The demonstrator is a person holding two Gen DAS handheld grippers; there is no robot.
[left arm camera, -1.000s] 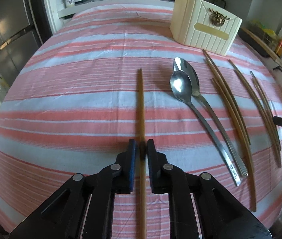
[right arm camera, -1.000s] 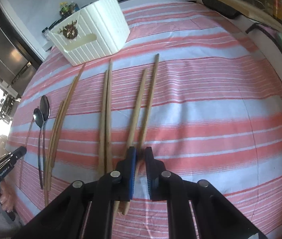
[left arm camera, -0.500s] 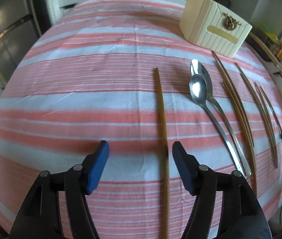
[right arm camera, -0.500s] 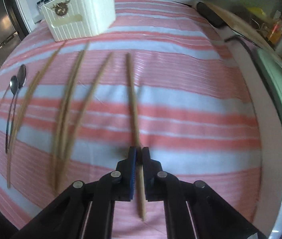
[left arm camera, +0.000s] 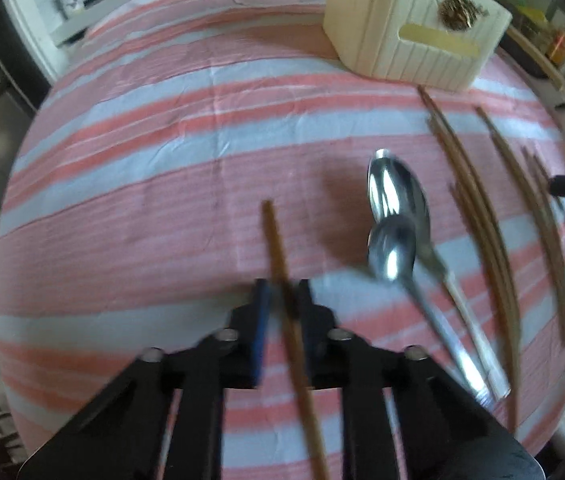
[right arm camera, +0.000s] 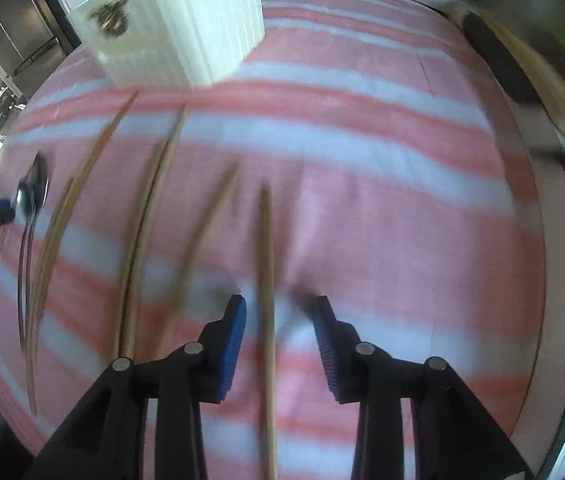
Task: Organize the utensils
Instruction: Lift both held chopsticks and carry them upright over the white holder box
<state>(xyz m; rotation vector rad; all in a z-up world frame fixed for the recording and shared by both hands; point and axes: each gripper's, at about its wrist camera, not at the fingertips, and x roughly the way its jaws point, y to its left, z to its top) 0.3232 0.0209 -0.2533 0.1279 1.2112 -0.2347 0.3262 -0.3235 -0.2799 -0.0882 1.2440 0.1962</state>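
Left gripper (left arm camera: 282,292) drawn narrow around one chopstick (left arm camera: 272,232), seemingly pinched partway along its length, thin tip pointing ahead over the striped worktop (left arm camera: 142,140). Probably held that way so as to carry it lengthwise toward the cream holder (left arm camera: 414,40) at the far side. Hard to settle through the motion blur whether both pads truly bite, or whether the stick is lifted or flat on the cloth.

Right gripper (right arm camera: 280,312) spread wide, straddling a second chopstick (right arm camera: 265,240) without touching it. Stick lying flat, running straight ahead between the pads: well lined up for a pinch, or just set down apart from its neighbours; cannot tell which.

Between the two: a pair of spoons (left arm camera: 396,208), bowls overlapping, handles toward the near edge, then several more chopsticks (left arm camera: 478,216) laid roughly side by side. Nothing visibly inside the holder, its interior hidden from both views.

Near ends of both straddled sticks cut off under the gripper bodies and the frame edge. Exact count of the loose chopsticks unclear, since smeared and overlapping.
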